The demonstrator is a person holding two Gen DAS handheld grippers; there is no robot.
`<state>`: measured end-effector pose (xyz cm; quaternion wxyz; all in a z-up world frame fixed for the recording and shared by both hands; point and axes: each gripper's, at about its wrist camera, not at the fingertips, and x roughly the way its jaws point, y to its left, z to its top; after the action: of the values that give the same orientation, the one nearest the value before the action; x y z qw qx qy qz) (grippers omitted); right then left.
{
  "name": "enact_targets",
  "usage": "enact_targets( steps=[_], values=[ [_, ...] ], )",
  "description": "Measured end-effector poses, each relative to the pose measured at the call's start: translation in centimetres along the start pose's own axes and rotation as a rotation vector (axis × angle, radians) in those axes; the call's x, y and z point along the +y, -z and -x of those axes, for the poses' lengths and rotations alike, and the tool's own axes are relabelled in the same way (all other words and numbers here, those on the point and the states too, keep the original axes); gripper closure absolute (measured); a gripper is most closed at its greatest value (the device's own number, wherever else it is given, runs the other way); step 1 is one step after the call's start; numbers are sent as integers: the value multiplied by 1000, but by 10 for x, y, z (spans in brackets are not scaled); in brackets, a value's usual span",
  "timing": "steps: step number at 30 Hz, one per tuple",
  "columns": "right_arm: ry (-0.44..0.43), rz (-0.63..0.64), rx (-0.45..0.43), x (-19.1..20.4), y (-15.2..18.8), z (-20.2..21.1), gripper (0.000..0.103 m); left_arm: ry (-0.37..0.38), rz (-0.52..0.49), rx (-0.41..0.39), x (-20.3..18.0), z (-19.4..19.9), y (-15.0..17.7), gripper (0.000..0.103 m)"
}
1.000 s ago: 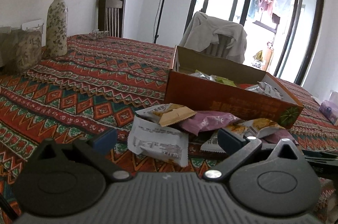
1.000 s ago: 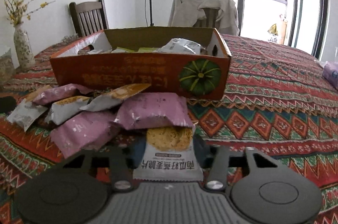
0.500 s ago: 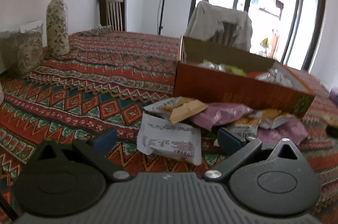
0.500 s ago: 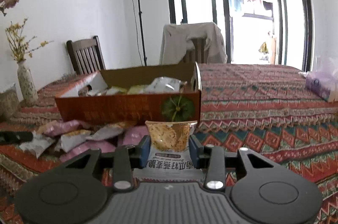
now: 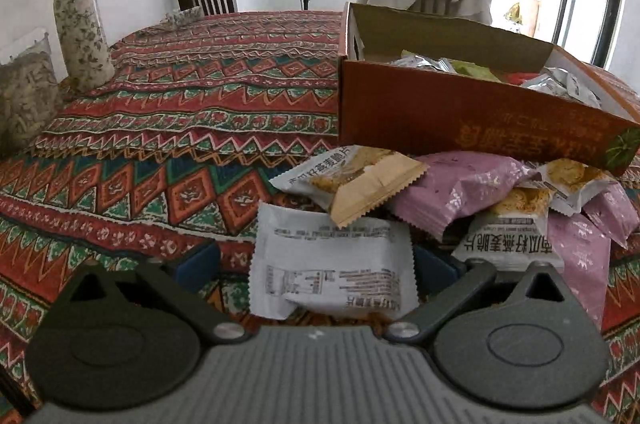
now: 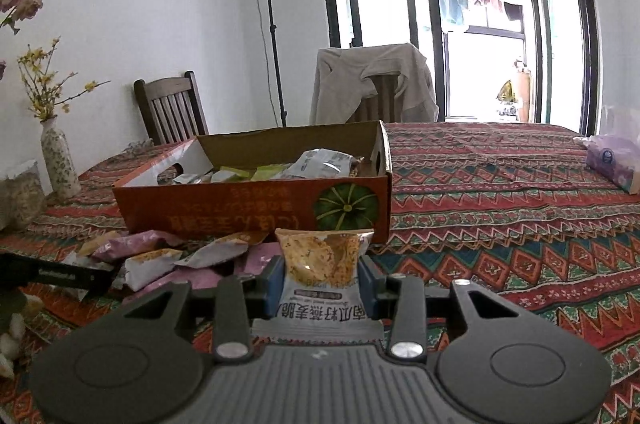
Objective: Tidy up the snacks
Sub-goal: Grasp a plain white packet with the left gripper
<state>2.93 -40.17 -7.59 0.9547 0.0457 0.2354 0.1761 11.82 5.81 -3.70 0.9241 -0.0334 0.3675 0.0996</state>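
Observation:
An open orange cardboard box [image 5: 460, 120] [image 6: 248, 208] with several snack packets inside stands on the patterned tablecloth. A pile of pink and white snack packets [image 5: 480, 192] [image 6: 180, 256] lies in front of it. My left gripper [image 5: 316, 262] is open low over the table, with a white packet [image 5: 332, 264] lying print side up between its fingers, untouched by the pads. My right gripper [image 6: 320, 282] is shut on a cracker packet [image 6: 322, 260], which it holds upright above the table just before the box's front wall.
A flowered vase [image 5: 82, 32] [image 6: 60, 164] and a jar [image 5: 24, 96] stand at the table's left. A purple tissue pack [image 6: 612, 160] lies far right. A wooden chair [image 6: 172, 108] and a chair draped with a garment [image 6: 372, 84] stand behind the table.
My left gripper came lower and closer to the pile, and the white packet now lies between its fingers. My right gripper lifted the cracker packet off the pile.

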Motion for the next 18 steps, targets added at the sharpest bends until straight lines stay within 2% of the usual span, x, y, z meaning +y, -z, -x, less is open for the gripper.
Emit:
enact_targets(
  steps=[2,4,7,12,18],
  values=[
    [-1,-1,3,1,1,-1,65,9,-3,-19,-1,4,2,12],
    [-2,-4,6,1,2,-2,65,7,-2,-33,-1,9,3,27],
    [-8,-4,9,1,2,-3,65,13,3,-47,3,13,5,38],
    [-15,1,11,4,3,-3,65,25,33,-75,8,24,12,44],
    [-19,8,11,6,4,-4,65,36,28,-160,10,48,21,44]
  ],
)
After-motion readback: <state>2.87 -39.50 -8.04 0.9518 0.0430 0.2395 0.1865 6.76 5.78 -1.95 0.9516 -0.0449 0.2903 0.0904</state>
